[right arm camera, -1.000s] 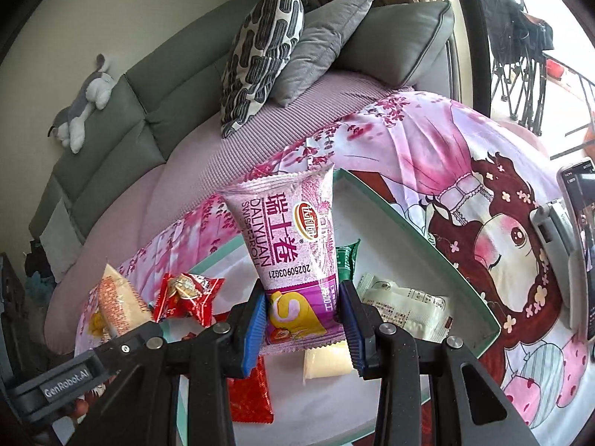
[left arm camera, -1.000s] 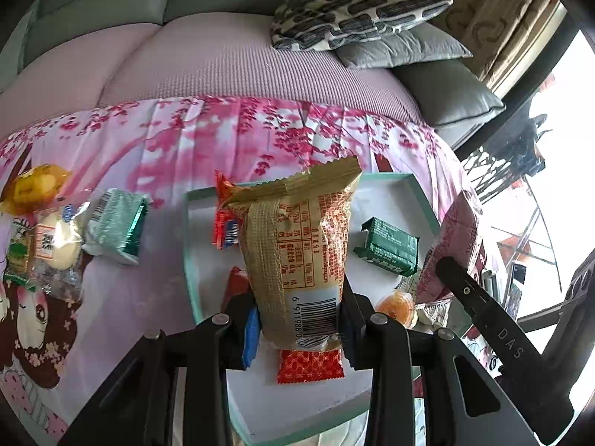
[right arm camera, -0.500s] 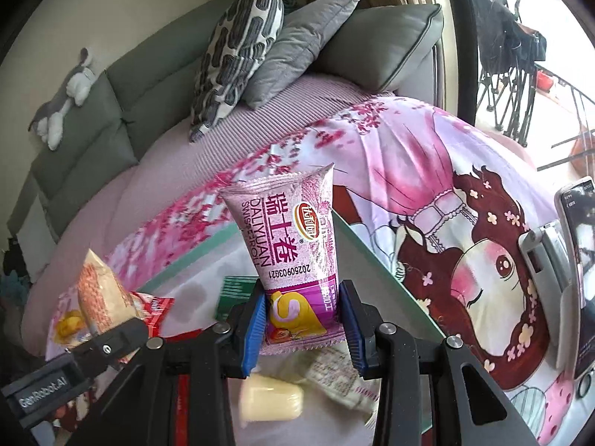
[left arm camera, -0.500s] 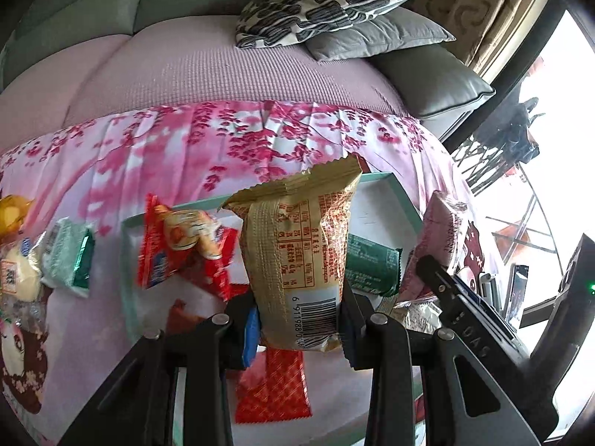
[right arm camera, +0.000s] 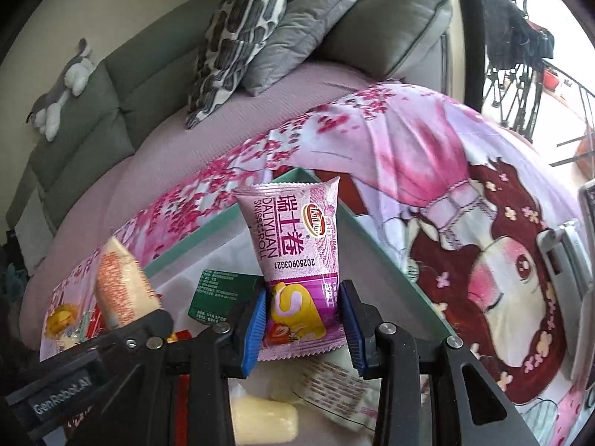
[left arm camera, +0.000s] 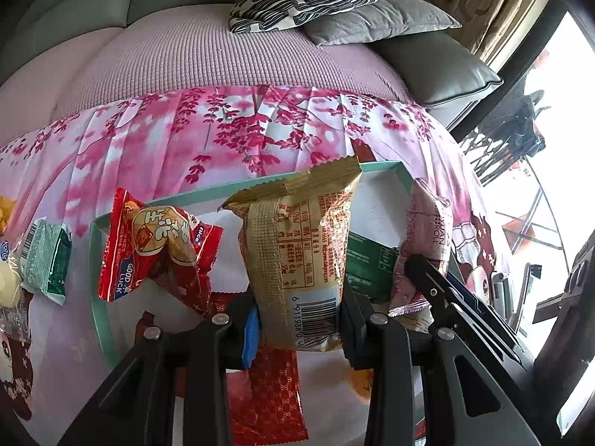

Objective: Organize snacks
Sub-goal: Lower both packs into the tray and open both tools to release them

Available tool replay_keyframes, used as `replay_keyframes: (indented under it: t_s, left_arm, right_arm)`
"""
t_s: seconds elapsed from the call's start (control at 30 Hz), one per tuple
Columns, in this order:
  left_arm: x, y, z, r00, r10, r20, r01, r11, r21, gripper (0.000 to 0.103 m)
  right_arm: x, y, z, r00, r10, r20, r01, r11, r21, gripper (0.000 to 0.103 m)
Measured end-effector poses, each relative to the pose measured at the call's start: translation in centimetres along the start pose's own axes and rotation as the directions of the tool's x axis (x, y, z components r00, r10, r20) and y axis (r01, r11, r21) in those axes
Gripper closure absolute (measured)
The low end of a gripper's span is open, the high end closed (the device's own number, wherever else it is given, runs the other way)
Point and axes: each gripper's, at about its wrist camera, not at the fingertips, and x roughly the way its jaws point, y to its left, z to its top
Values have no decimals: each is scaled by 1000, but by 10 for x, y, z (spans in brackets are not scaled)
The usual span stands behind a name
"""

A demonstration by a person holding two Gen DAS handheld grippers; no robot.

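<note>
My left gripper (left arm camera: 297, 319) is shut on a tan snack packet (left arm camera: 297, 245) with a barcode, held upright over the mint-rimmed white tray (left arm camera: 97, 260). In the tray lie a red peanut packet (left arm camera: 160, 252), a flat red packet (left arm camera: 275, 390) and a dark green packet (left arm camera: 366, 264). My right gripper (right arm camera: 303, 327) is shut on a pink Swiss roll packet (right arm camera: 293, 245), held upright above the tray's right side (right arm camera: 375, 241). That pink packet (left arm camera: 424, 245) also shows at the right of the left wrist view. The tan packet (right arm camera: 119, 290) appears at the left of the right wrist view.
The tray sits on a pink cherry-blossom cloth (left arm camera: 223, 137) over a round surface. A pale green packet (left arm camera: 46, 260) and other snacks lie on the cloth left of the tray. A pale yellow snack (right arm camera: 264, 420) lies in the tray. Sofa cushions (right arm camera: 238, 37) stand behind; a phone stand (right arm camera: 565, 256) is at right.
Both grippers have moved over the tray and sunk a little with their packets still held. The red peanut packet and the tray's left rim have slid further into the left wrist view.
</note>
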Motion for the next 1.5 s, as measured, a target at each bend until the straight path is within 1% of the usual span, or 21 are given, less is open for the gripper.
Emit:
replay_keyframes:
  t_s: [0.13,0.27,0.3,0.37,0.4,0.47,0.53,0.67,0.83,0.93,0.97,1.03,1.17,1.5]
  left_arm:
    - [1,0,0,1000,2,-2,-2,1000,0,66]
    - [3,-1,0,1000,2,-7,-2,1000,1,66]
    - [3,-1,-1,1000,1,-8,-1,1000,-1,65]
    - [3,1,-1,1000,4,-9,-4,1000,-5,62]
    - [2,1,-1,1000,5,-7,-5,1000,-6,58]
    - [-1,2,0,1000,11,-1,-11,1000,-9,54]
    - [-5,3,2,1000,13,4,-13,1000,-13,52]
    - [-13,5,3,1000,25,3,-25,999,-22,47]
    - [-28,6,5,999,42,10,-41,999,-24,43]
    - [-35,6,5,998,63,13,-62,998,-21,41]
    - [-36,6,5,998,67,14,-67,998,-21,38]
    - [-40,7,5,997,80,18,-80,997,-20,35]
    - [-45,9,5,995,94,22,-93,995,-22,35]
    - [-53,18,5,988,147,35,-146,989,-36,34]
  right_arm:
    - [1,6,-1,1000,4,-2,-4,1000,-21,62]
    - [1,7,-1,1000,-10,-5,10,1000,-29,60]
    - [1,7,0,1000,-13,-7,13,999,-32,59]
    - [2,8,0,1000,-25,-14,24,999,-41,49]
    - [2,8,0,999,-37,-16,36,998,-45,48]
    - [1,8,0,999,-39,-21,38,998,-44,45]
    - [0,7,0,999,-36,-27,35,999,-39,43]
    - [-5,9,0,997,-61,-38,59,997,-51,33]
    - [-14,11,0,996,-80,-50,77,996,-53,25]
    - [-19,12,0,994,-91,-59,88,995,-55,23]
    - [-20,12,0,994,-91,-61,88,995,-54,23]
    - [-22,12,-1,993,-89,-72,86,995,-48,23]
    - [-26,11,-1,992,-104,-78,100,994,-51,23]
    - [-30,12,-1,992,-100,-74,96,994,-52,23]
